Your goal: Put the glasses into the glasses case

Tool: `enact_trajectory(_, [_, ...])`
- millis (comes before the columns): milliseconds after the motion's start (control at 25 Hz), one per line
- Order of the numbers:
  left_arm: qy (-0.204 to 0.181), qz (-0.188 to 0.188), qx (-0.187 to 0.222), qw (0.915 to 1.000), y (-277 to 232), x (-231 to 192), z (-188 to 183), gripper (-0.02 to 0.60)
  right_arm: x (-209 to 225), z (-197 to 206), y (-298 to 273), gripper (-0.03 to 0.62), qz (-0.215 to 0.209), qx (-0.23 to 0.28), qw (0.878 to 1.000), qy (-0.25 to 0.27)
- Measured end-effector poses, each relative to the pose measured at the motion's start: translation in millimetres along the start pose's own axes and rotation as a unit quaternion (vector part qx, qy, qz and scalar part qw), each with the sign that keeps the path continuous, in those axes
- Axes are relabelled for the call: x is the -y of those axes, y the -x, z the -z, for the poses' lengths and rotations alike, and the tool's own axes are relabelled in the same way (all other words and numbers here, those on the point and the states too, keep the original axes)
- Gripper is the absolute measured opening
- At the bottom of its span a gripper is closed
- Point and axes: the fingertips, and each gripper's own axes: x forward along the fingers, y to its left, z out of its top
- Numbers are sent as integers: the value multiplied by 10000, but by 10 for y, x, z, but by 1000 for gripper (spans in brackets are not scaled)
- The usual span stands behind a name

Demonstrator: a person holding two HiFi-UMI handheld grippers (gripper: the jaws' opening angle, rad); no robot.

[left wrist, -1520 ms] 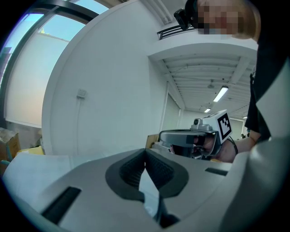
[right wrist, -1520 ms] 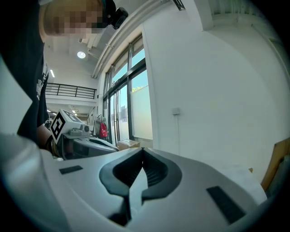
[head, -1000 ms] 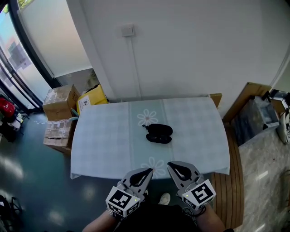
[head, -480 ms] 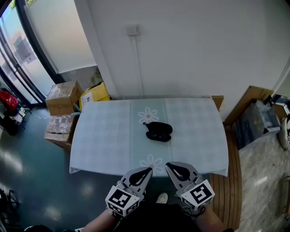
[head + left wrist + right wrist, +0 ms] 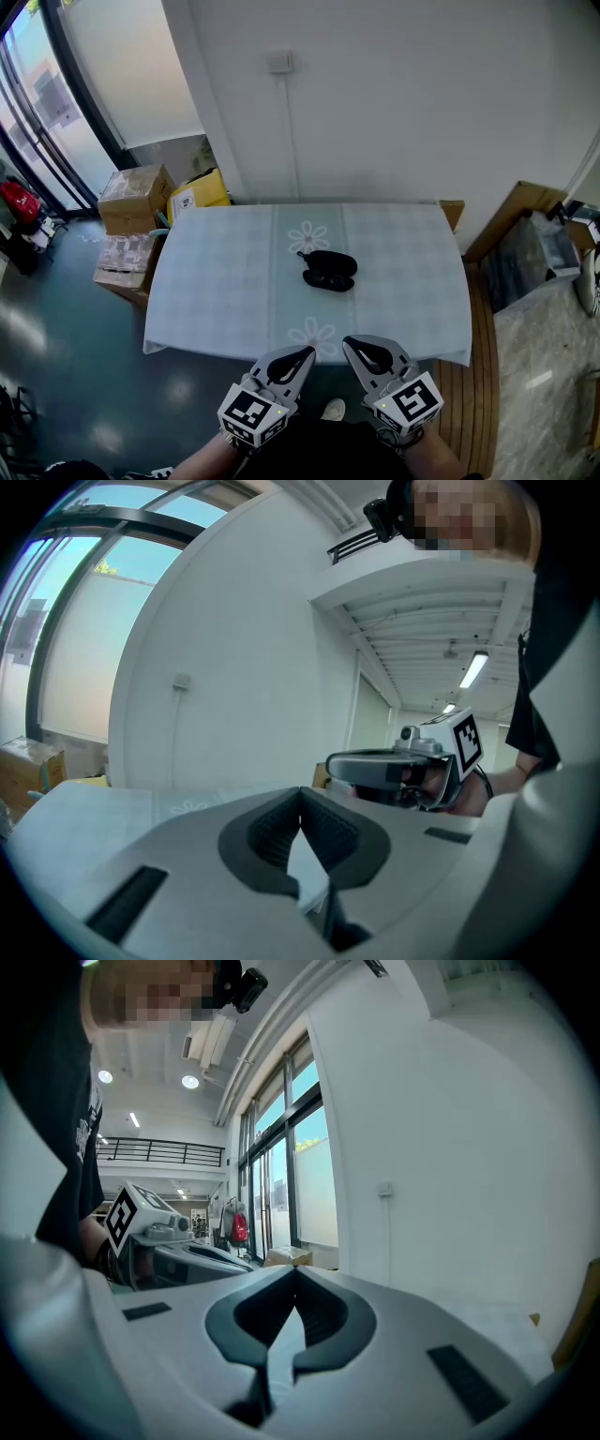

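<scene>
A black glasses case [image 5: 331, 264] lies at the middle of the table [image 5: 216, 281], which has a pale checked cloth. Dark glasses [image 5: 328, 281] lie right against its near side; they are too small to make out in detail. Both grippers hang below the table's near edge, well short of the case. My left gripper [image 5: 303, 356] and right gripper [image 5: 353, 346] are shut and hold nothing. In the left gripper view the jaws [image 5: 300, 791] meet at the tip, and the right gripper [image 5: 389, 766] shows beside them. The right gripper view shows its jaws [image 5: 295, 1274] closed too.
Cardboard boxes [image 5: 134, 190] and a yellow box [image 5: 199, 195] stand on the floor left of the table. A white wall runs behind it. A wooden panel [image 5: 514, 208] and bags [image 5: 539, 253] stand at the right. A shoe [image 5: 332, 410] shows below.
The head view has shifted slightly, so the table sits a little differently in the frame. The grippers, case and glasses have not moved.
</scene>
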Motion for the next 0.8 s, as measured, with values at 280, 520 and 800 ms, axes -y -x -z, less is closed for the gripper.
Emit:
enact_trajectory(280, [-53,25,-34,10000,52,41,-7,26,-51,-10,31,21,2,44,10000,-38])
enact_trajectory(520, [-76,29,-68,9999,69,49,14,26,-67,8,36,21,-4,47,10000,-49])
enact_trajectory(800, [-88,39,-74,9999,89,43,19,26,-86,4,19,21,-8,44,10000,-34])
